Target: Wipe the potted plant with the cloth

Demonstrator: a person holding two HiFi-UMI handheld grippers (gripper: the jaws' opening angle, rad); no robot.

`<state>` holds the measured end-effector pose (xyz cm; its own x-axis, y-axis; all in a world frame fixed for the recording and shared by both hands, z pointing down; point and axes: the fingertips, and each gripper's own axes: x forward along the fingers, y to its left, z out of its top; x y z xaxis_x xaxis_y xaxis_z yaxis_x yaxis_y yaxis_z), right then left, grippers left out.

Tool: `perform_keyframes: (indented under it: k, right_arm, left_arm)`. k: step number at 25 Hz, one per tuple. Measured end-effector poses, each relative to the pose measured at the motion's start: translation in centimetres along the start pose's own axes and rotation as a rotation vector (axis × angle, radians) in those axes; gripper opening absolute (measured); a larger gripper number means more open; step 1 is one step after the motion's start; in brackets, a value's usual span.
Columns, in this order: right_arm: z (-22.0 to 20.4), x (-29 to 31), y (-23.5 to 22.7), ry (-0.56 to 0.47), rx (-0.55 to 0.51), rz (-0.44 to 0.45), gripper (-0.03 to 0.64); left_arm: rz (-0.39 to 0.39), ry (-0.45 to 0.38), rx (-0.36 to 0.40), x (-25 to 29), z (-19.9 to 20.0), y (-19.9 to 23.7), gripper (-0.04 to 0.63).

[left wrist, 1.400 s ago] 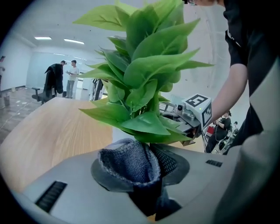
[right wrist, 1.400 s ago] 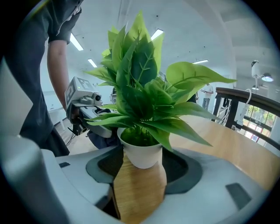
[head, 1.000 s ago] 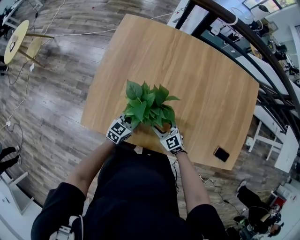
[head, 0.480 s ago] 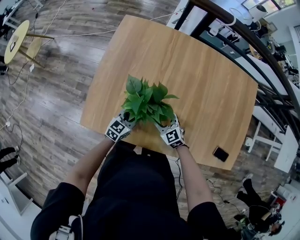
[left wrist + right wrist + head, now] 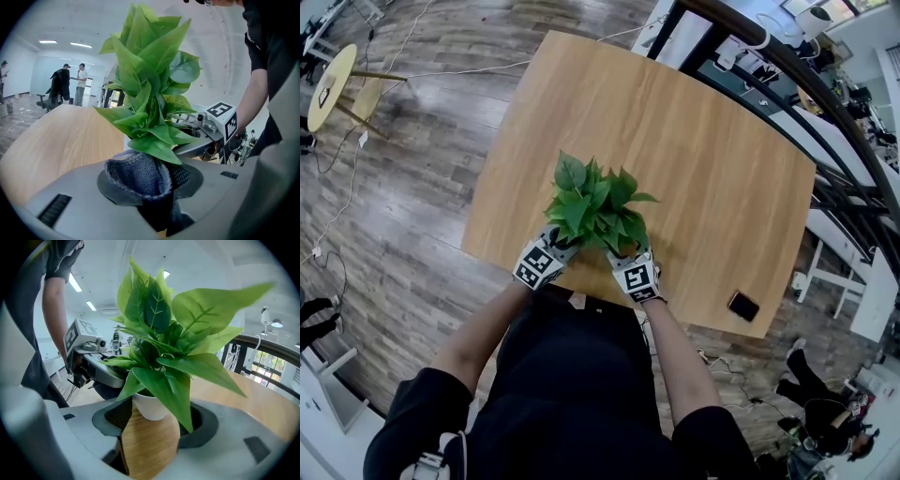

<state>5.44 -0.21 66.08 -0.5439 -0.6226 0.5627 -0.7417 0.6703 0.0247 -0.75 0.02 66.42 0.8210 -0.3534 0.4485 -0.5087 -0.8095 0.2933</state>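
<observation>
- I take this for an open office or lab floor: strip ceiling lights (image 5: 82, 45) run over a long, pale room.
- Far left, people (image 5: 70, 84) stand talking beside an office chair (image 5: 44, 99).
- My wooden table (image 5: 675, 141) stands on a grey plank floor (image 5: 422, 187) with loose cables (image 5: 342, 202) trailing across it.
- To the far left stands a small round table (image 5: 333, 84).
- Along the right runs a dark railing (image 5: 825, 103), with white desks beyond it.

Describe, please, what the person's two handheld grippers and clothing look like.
The left gripper and right gripper each have broad smooth grey jaws with dark textured pads and a white cube bearing black square markers. The person wears a black short-sleeved top.
</observation>
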Motion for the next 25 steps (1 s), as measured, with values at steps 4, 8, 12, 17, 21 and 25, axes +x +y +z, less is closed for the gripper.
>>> perform_keyframes:
  k: [4,8,12,17,21,25]
  right_arm:
    - [-0.1,-0.2,0.1,0.010,0.017,-0.010,0.273]
    - [-0.6,-0.8,1.3,0.013,0.002,0.017,0.273]
    - [-0.8,-1.2,1.5,0.025,-0.046,0.036,0.273]
    - [0.2,-0.6,-0.8,0.018,-0.071,-0.001,0.273]
    - [0.4,-0.7,-0.5,0.013,-0.061,0.005,0.273]
    - [0.4,-0.4,-0.4,0.027,-0.033,-0.026,0.273]
  left_arm:
    - [0.009,-0.007,-0.013,0.3,0.1,0.0,0.143]
    - [0.025,-0.011,-0.019,-0.1,0.1,0.8,0.143]
    - [0.030,-0.011,-0.028,-0.4,0.2,1.5,0.143]
    - [0.021,-0.004,-0.006,-0.1,0.4,1.4,0.143]
    - [0.027,-0.010,-0.008,-0.1,0.3,1.1,0.141]
    - [0.039,-0.016,-0.030,-0.2,0.5,1.4,0.141]
